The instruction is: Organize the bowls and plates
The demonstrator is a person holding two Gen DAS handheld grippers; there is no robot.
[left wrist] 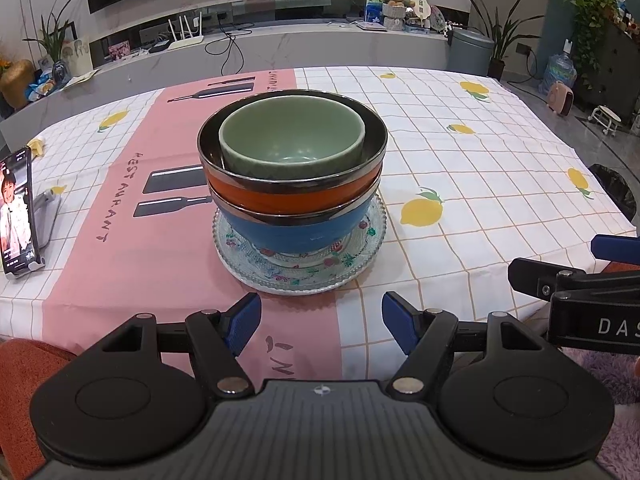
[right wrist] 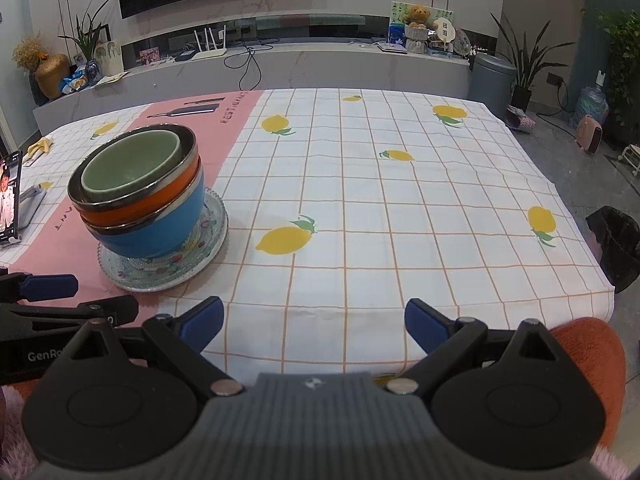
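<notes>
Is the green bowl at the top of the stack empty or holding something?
Empty. The left wrist view looks down into the green bowl, showing its bare glazed bottom, with nothing inside. It sits nested in the orange bowl.

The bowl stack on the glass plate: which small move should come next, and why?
Probably nothing more than a small retreat: the green bowl, orange bowl and blue bowl already sit nested on the glass plate, and both grippers, left and right, are open and empty.

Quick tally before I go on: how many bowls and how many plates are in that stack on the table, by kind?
Bowls: 3 — green ceramic bowl nested in the orange steel-rimmed bowl, which sits in the blue steel-rimmed bowl.
Plates: 1 — clear patterned glass plate underneath.
Total: 4
</notes>
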